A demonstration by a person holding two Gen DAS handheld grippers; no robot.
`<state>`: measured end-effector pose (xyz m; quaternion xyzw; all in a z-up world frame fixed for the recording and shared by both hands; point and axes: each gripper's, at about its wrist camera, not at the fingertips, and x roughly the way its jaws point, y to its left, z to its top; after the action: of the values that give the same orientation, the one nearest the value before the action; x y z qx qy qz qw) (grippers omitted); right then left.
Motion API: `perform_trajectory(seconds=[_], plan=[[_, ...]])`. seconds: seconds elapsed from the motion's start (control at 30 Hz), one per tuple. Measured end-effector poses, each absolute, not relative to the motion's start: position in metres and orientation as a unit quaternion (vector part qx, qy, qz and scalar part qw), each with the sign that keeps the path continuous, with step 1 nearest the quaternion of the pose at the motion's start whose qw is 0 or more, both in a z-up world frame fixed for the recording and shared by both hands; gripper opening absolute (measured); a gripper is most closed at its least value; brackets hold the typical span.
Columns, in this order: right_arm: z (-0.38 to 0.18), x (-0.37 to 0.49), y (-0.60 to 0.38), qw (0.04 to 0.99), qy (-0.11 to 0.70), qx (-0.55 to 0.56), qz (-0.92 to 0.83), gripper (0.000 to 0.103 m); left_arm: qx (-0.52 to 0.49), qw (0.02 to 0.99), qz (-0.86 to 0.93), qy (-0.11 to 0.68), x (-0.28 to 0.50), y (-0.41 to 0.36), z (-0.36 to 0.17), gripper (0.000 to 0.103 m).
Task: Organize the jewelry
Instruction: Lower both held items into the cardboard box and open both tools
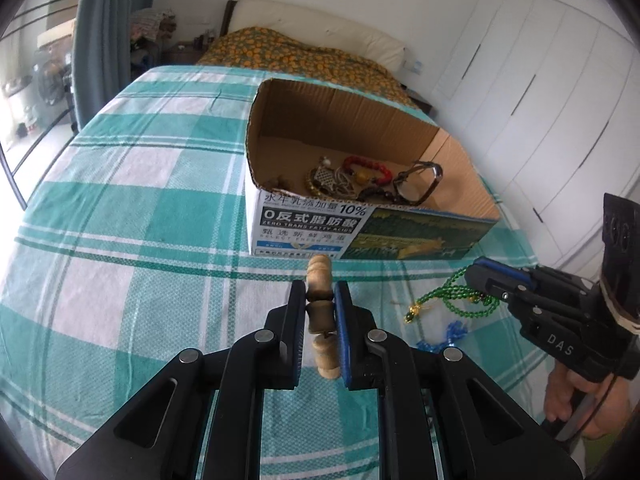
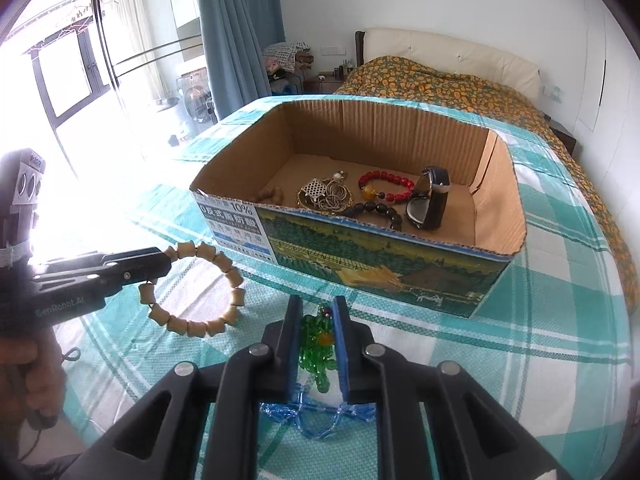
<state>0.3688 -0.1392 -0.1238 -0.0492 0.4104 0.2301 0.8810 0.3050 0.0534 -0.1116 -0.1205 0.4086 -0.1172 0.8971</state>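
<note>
the left gripper (image 1: 320, 300) is clamped tight on a wooden bead bracelet (image 2: 200, 288), held up off the checked cloth (image 1: 120, 240); the right gripper (image 2: 318, 320) squeezes a green bead necklace (image 1: 452, 300), which hangs down from it; a blue bead string (image 2: 316, 416) lies on the cloth under it; the cardboard box (image 2: 400, 260) sits just ahead, with a red bracelet (image 2: 386, 186), a watch (image 2: 430, 200) and chains inside.

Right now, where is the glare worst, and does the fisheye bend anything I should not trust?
Right wrist view: the window is blown out, washing the tablecloth near the left gripper and its wooden bead bracelet. Left wrist view: evenly lit, no strong glare; the cardboard box stays readable. Both views: the checked stripes curve toward the edges and the corners go black.
</note>
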Motion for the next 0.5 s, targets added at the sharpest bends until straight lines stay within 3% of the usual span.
perform_trajectory(seconds=[0.5], plan=[[-0.041,0.383,-0.179,0.901,0.357,-0.020,0.246,0.015,-0.141,0.922,-0.136,0.333,0.323,0.076,-0.025,0.013]])
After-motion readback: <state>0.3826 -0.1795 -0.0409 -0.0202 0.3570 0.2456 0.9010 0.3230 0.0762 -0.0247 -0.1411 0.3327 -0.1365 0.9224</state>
